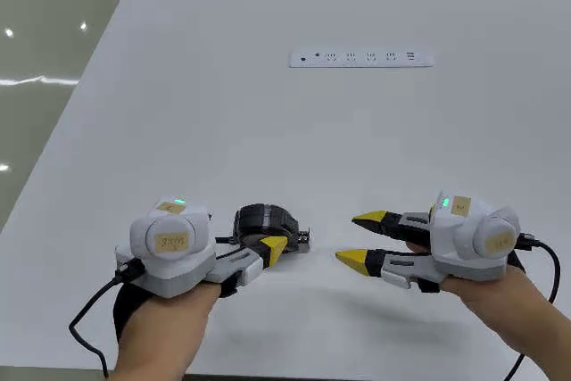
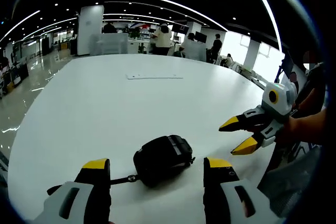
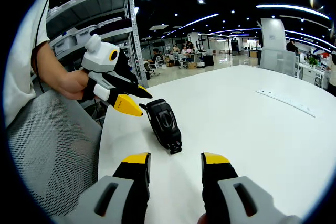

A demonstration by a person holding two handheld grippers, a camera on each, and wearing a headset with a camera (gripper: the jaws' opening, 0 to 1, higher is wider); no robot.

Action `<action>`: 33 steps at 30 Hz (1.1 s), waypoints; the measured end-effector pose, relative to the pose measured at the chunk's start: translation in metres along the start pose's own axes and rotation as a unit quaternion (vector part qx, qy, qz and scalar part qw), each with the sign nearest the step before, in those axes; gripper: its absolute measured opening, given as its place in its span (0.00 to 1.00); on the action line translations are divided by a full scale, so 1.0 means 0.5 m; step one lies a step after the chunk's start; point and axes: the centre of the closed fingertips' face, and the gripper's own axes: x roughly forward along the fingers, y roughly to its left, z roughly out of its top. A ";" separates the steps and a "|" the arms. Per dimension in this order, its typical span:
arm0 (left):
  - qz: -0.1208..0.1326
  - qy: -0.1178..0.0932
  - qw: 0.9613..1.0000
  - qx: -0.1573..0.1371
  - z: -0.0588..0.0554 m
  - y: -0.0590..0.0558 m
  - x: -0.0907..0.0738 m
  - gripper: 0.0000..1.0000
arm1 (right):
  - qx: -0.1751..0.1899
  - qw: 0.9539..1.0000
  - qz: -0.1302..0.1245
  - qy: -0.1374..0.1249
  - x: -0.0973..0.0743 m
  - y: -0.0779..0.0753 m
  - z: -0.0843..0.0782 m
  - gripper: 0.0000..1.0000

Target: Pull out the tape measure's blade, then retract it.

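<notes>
**Operator:** Where was the tape measure?

**Describer:** The black tape measure (image 2: 163,159) lay on the white counter (image 1: 268,113). It sat between the two yellow-tipped fingers (image 2: 95,165) of your left gripper (image 2: 156,165), about level with their tips. In the left gripper view there was open counter between its case and each finger.

**Operator:** So how did my left fingers stand?

**Describer:** They were spread wide and gripped nothing. A thin black strap (image 2: 123,179) ran from the case toward one of those fingers.

**Operator:** And my right gripper?

**Describer:** You held your right gripper (image 1: 359,238) low over the counter, tips aimed at the tape measure. Its fingers were parted by a moderate gap and were empty. The tape measure lay ahead of those fingers, clearly apart from them, with its narrow end turned toward them.

**Operator:** Anything else on the counter?

**Describer:** A long white power strip (image 1: 361,58) lay flat, well beyond both pairs of fingers.
</notes>
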 end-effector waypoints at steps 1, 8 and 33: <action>0.000 0.000 1.000 0.000 0.000 0.000 0.000 0.69 | 0.000 1.000 0.000 0.000 0.000 0.000 0.000 0.36; -0.015 -0.001 0.999 0.044 0.003 0.024 -0.027 0.70 | -0.002 1.000 -0.024 0.002 -0.044 -0.001 0.000 0.39; -0.076 -0.023 0.993 0.082 0.002 0.053 -0.094 0.76 | 0.014 0.997 -0.076 0.010 -0.124 0.003 -0.028 0.60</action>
